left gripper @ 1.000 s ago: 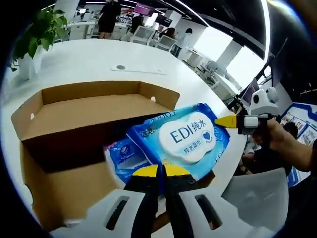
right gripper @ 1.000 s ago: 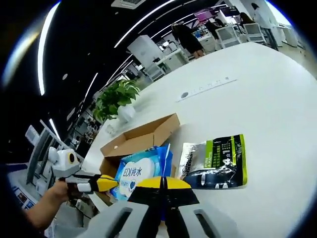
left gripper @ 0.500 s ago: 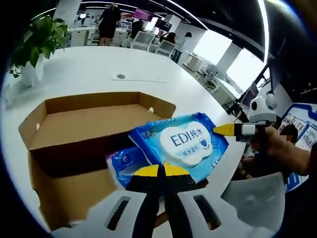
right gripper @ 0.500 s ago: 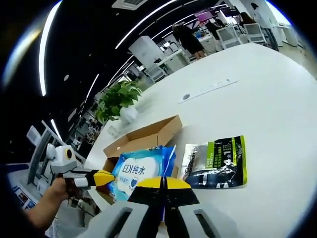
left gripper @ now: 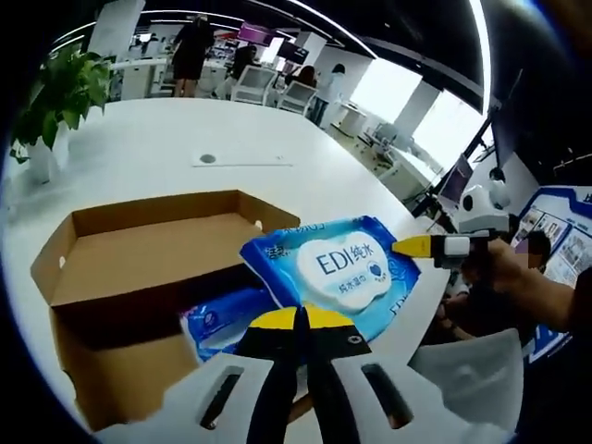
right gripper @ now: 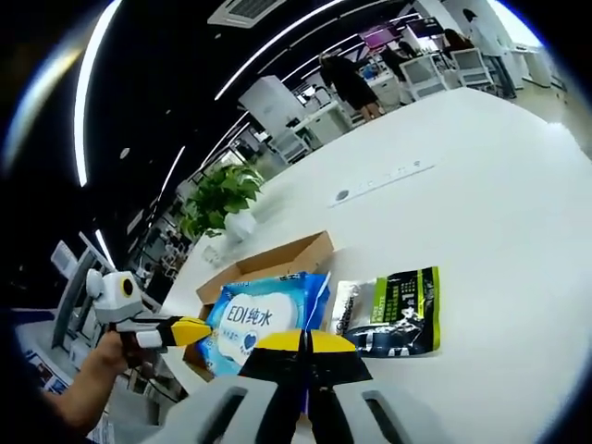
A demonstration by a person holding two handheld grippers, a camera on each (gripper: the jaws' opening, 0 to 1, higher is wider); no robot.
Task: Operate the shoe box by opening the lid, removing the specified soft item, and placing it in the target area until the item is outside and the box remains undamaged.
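Now we hold the blue wet wipes pack (left gripper: 344, 270) above the open shoe box (left gripper: 148, 268), both grippers' jaws pinching its edges. We should lift it slowly and level, then set it on the white table (right gripper: 481, 185) beside the box.

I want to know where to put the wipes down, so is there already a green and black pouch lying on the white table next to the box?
Yes, the green and black pouch lies flat on the white table beside the cardboard box.
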